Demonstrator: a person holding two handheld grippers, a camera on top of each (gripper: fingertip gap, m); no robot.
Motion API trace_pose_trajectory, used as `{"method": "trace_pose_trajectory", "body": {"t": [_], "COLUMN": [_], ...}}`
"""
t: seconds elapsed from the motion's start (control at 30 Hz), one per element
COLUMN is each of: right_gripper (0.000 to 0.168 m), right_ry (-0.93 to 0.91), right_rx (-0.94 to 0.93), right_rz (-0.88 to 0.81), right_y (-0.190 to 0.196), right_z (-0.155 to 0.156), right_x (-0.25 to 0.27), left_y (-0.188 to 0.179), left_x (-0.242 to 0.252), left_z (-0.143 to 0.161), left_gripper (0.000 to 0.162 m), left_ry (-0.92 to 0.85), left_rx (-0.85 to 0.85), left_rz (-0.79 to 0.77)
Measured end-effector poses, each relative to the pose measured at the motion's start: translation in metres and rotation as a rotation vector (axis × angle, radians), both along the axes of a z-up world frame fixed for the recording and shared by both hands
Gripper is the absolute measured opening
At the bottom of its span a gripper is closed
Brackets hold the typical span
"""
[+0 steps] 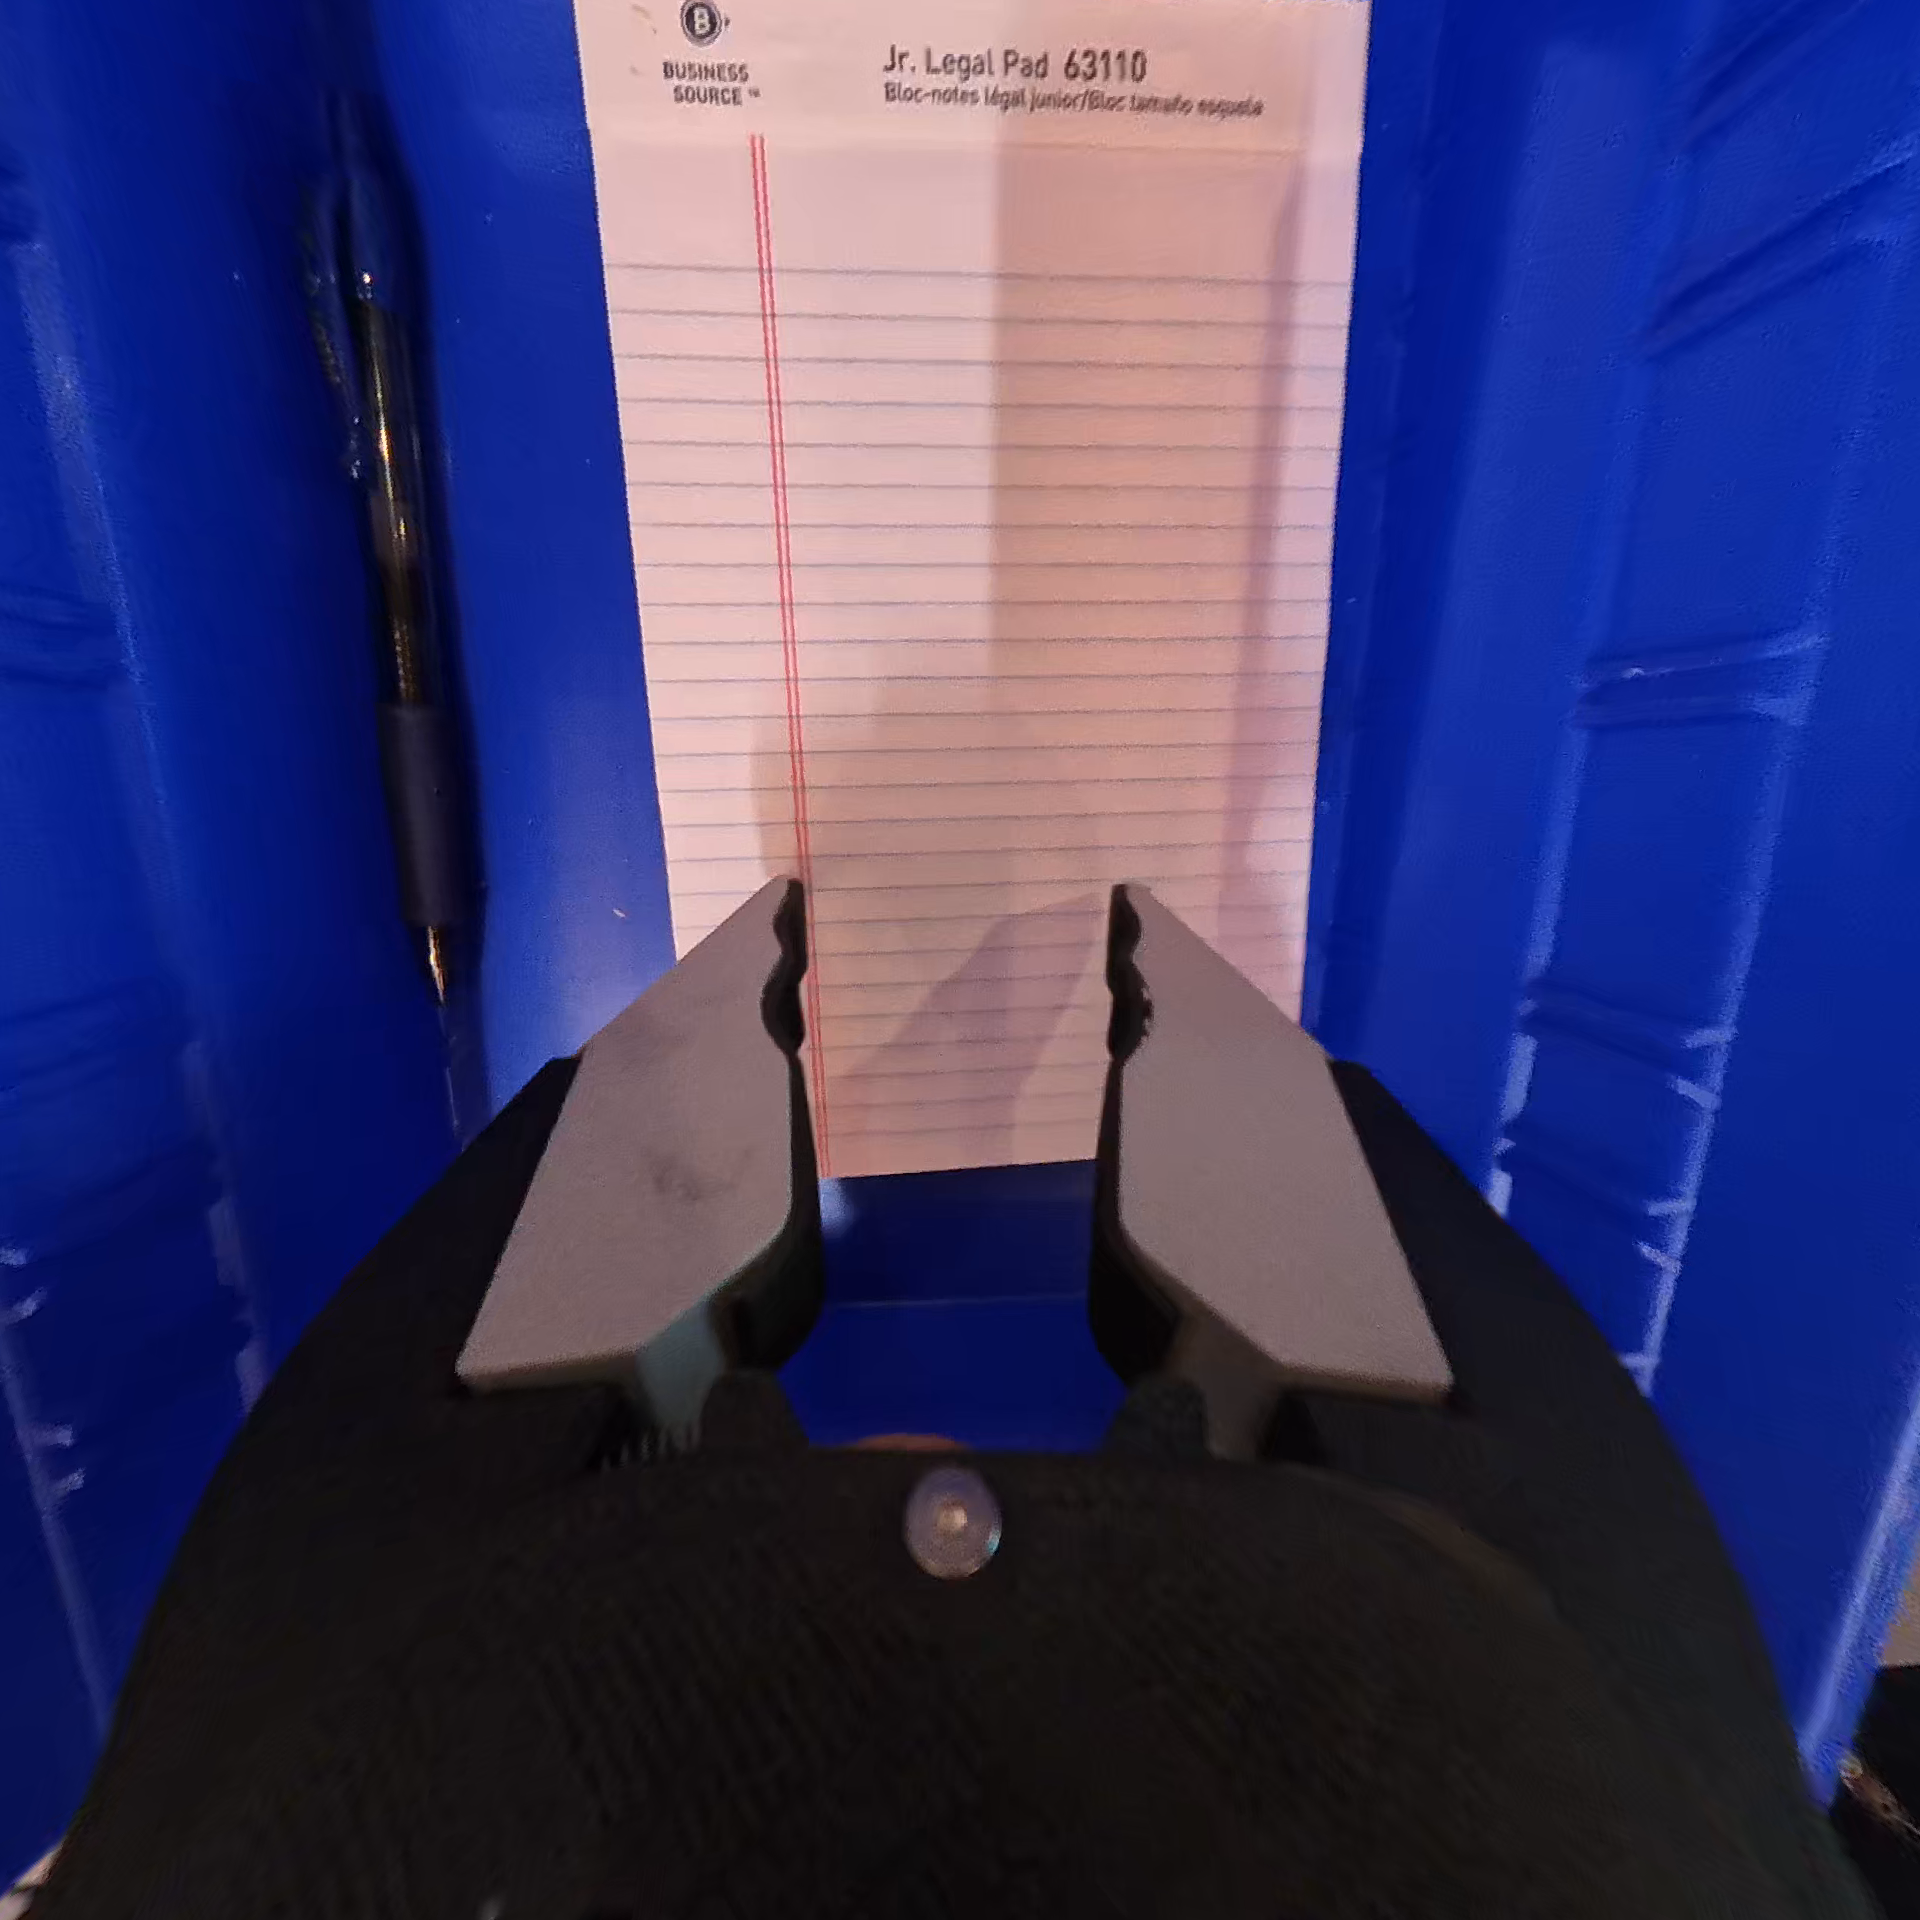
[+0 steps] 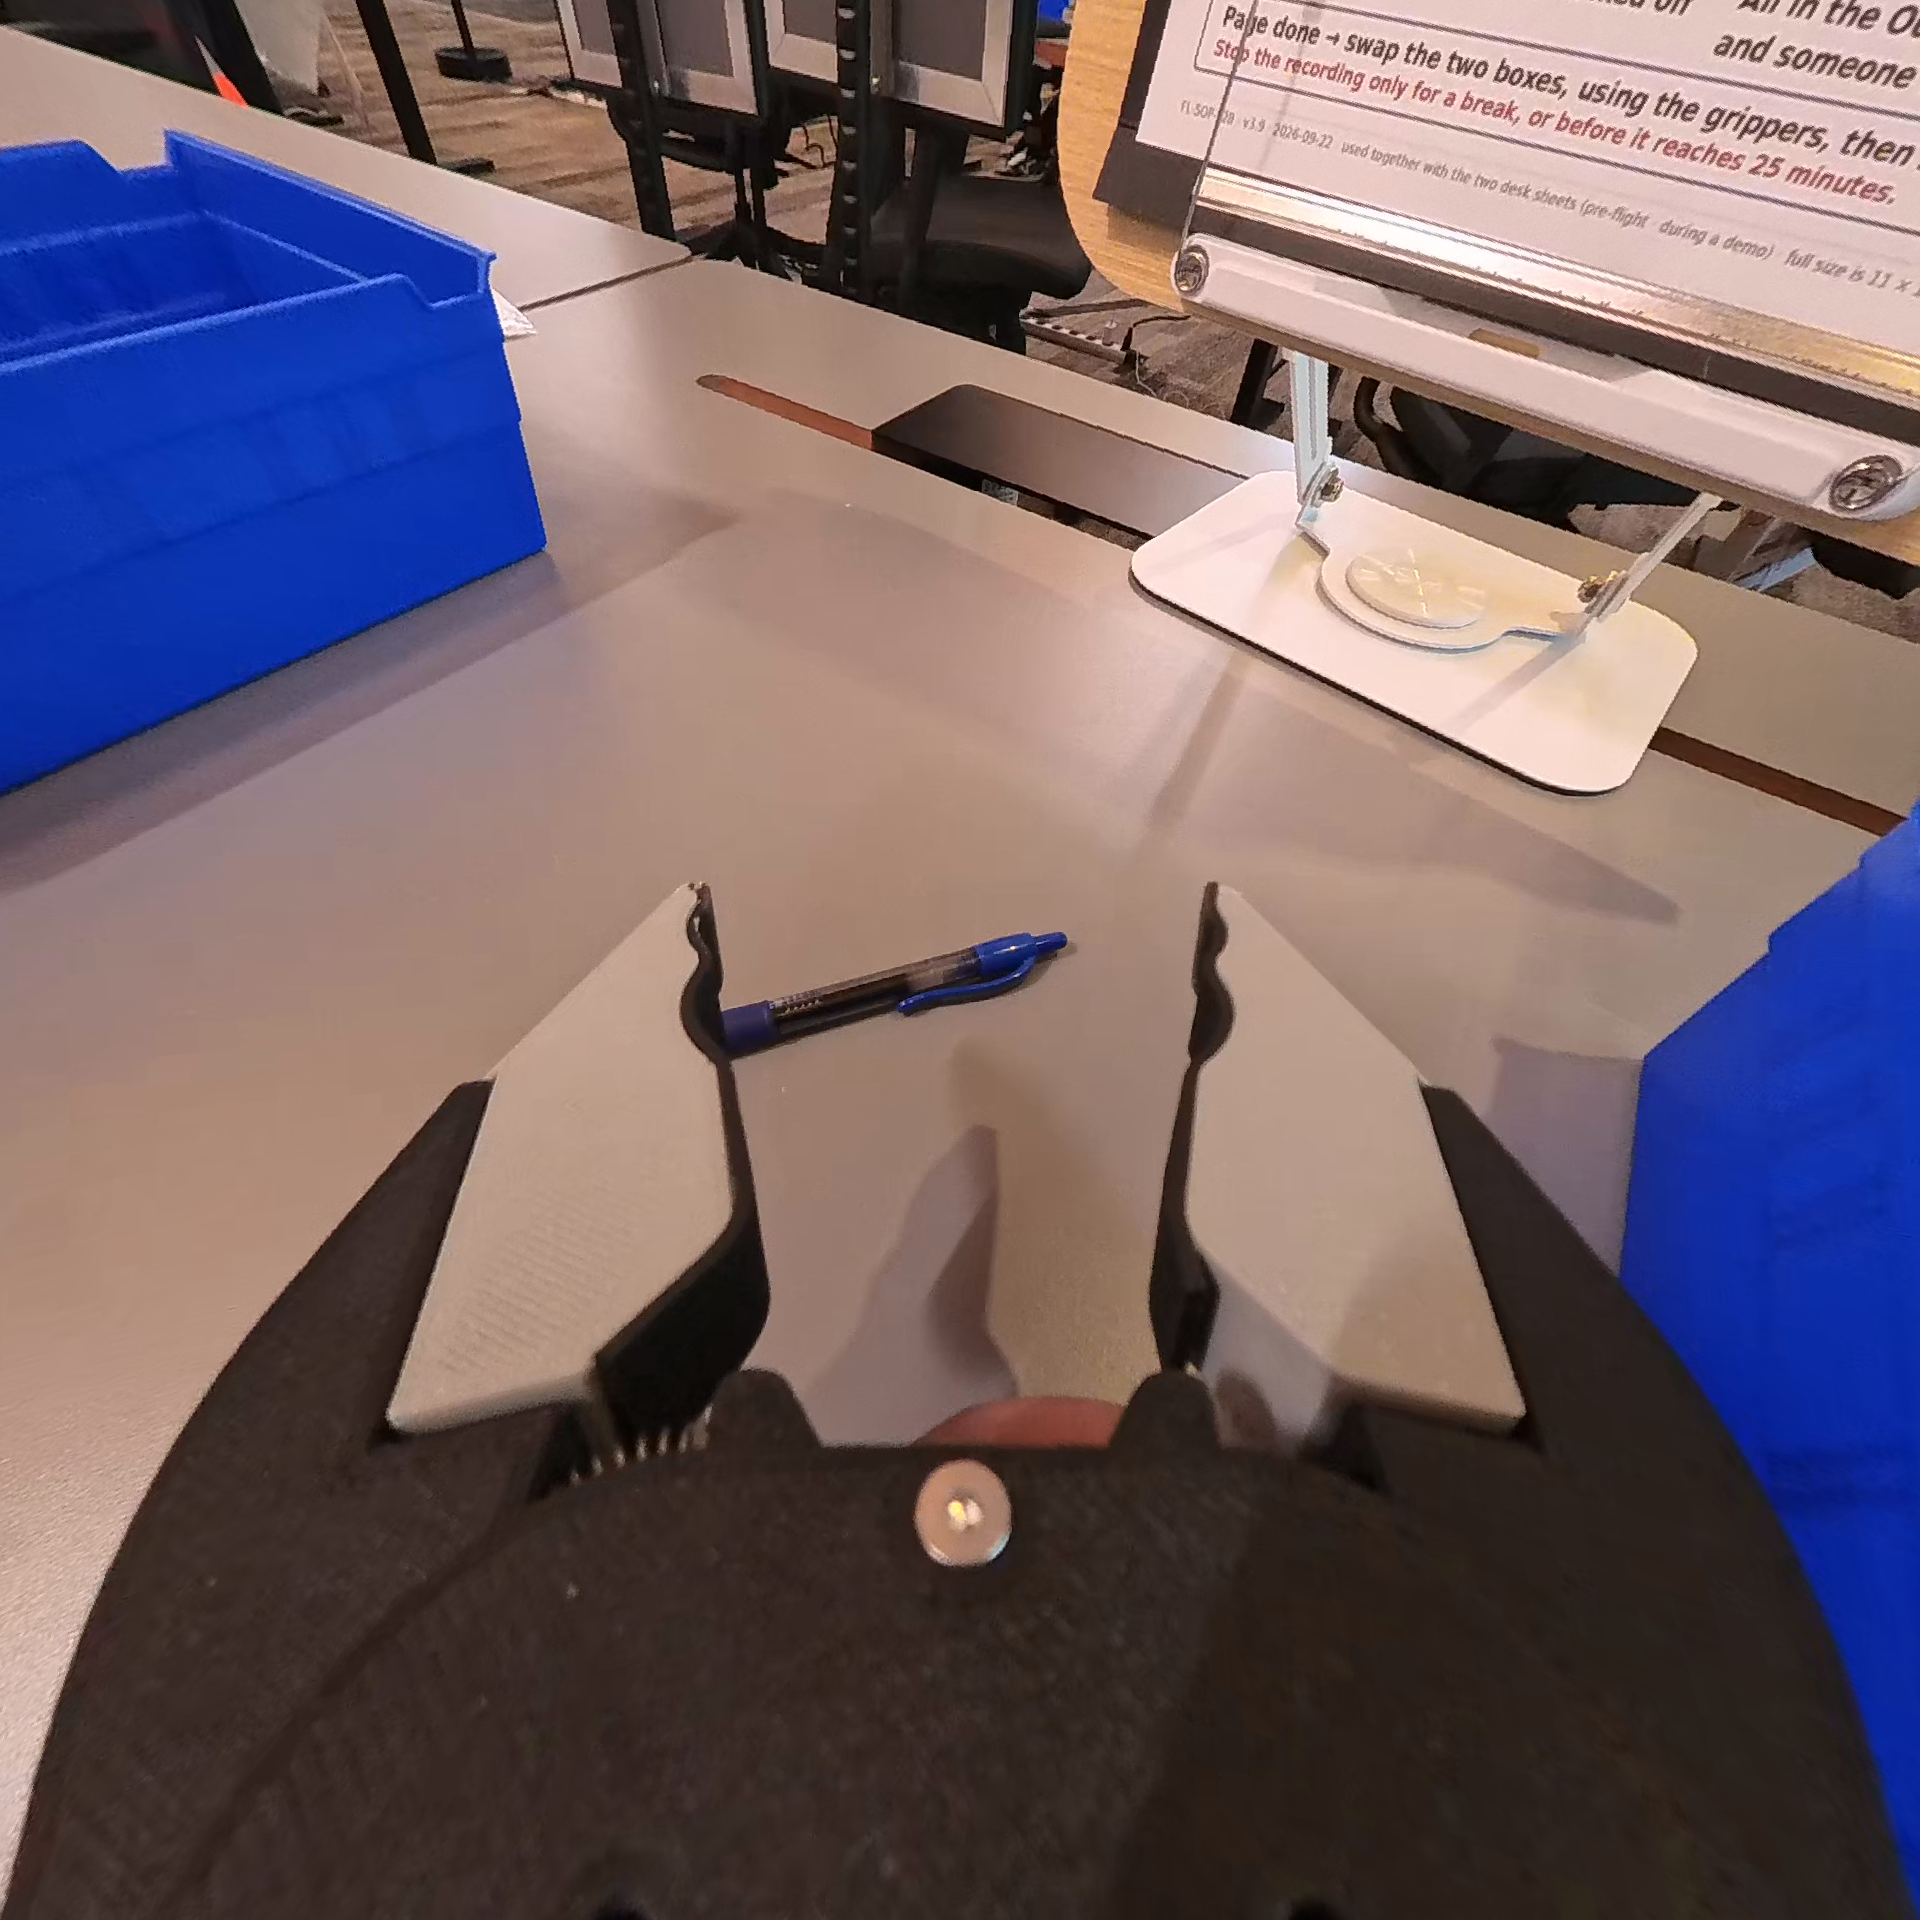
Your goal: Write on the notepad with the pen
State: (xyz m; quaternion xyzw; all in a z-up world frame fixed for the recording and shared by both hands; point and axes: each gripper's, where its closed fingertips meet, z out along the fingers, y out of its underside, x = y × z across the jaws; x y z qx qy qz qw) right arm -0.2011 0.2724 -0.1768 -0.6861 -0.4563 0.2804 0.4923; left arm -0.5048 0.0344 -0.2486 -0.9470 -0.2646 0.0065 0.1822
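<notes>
- The left gripper (image 1: 956, 904) hangs open and empty over the blank notepad (image 1: 1039, 582), which lies in a blue bin (image 1: 1621, 727) beside a dark pen (image 1: 400, 665).
- The right gripper (image 2: 951, 904), wide open, holds nothing; the blue pen (image 2: 894, 989) lies on the table (image 2: 831, 727).
- Nothing written; both steps remain.

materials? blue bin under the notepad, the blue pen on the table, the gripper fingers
Blue bin: moulded plastic, glossy, with ribbed walls and scuffs. Blue pen: clear plastic barrel, blue plastic clip and grip. Right gripper fingers: likely 3D-printed grey plastic, matte, fine layer lines; inner pads black, perhaps rubber.
</notes>
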Motion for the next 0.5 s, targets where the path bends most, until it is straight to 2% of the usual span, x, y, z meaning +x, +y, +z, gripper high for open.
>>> {"method": "trace_pose_trajectory", "body": {"t": [0.17, 0.27, 0.33, 0.5], "right_gripper": [0.088, 0.088, 0.088, 0.088], "right_ry": [0.004, 0.004, 0.004, 0.007], "right_rx": [-0.001, 0.000, 0.000, 0.000], "right_rz": [0.000, 0.001, 0.001, 0.001], "right_y": [0.000, 0.000, 0.000, 0.000], "right_z": [0.001, 0.001, 0.001, 0.002], "right_x": [0.000, 0.000, 0.000, 0.000], "left_y": [-0.001, -0.004, -0.005, -0.017], "left_x": [-0.004, -0.017, -0.016, -0.015], "left_z": [0.001, 0.012, 0.015, 0.006], "left_gripper": [0.056, 0.052, 0.052, 0.056], "left_ry": [0.013, 0.086, 0.062, 0.036], "left_rx": [0.012, 0.025, 0.035, -0.025], "left_rz": [0.005, 0.026, 0.033, 0.029]}}
